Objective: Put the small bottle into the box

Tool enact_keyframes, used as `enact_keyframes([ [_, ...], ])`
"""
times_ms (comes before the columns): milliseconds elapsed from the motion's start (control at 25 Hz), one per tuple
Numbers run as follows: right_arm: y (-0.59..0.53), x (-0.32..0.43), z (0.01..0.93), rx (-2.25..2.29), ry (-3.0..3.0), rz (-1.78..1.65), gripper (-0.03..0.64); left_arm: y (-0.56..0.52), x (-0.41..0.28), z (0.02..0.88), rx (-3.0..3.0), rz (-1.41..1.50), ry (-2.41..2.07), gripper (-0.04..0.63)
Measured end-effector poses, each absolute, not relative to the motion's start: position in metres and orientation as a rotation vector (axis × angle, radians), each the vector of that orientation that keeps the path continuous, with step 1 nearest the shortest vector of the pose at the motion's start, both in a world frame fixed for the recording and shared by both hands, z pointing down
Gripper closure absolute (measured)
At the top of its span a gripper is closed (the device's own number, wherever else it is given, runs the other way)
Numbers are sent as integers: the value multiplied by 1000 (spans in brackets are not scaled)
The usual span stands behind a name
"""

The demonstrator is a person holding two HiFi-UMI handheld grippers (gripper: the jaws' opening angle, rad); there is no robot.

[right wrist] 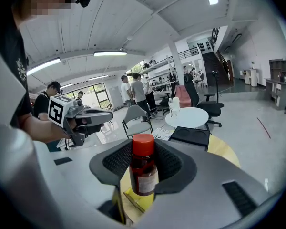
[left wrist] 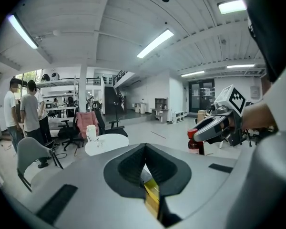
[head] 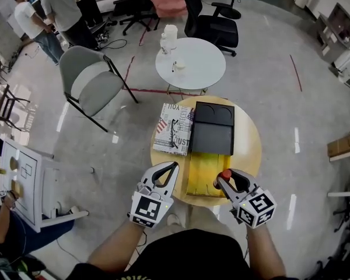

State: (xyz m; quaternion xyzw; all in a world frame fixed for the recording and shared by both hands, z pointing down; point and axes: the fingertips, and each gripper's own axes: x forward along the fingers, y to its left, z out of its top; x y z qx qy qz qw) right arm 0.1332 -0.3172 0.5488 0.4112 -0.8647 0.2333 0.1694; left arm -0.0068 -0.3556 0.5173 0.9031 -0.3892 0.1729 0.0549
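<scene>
A small brown bottle [right wrist: 143, 171] with a red cap [head: 226, 174] is upright between the jaws of my right gripper [right wrist: 144, 175], which is shut on it. In the head view the right gripper [head: 222, 180] hovers over the near right edge of the round wooden table [head: 249, 150]. The black box [head: 213, 128] lies at the table's middle, with a yellow panel [head: 203, 171] just in front of it. My left gripper [head: 175, 167] is shut with nothing in it, at the table's near left edge. The left gripper view shows its jaws [left wrist: 144, 163] closed together and the bottle [left wrist: 194, 143] off to the right.
A printed magazine [head: 174, 128] lies left of the box. Beyond stands a white round table [head: 191, 63] with a bottle and small items. A grey folding chair [head: 90, 80] is at the left, office chairs at the back, and people stand far left.
</scene>
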Motion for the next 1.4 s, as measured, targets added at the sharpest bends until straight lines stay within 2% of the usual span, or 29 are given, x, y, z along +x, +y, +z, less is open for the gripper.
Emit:
enact_keyframes([
  [1400,-358,156,716,1078,-2164,814,462,-379,12,596,2598,639,-1156,580],
])
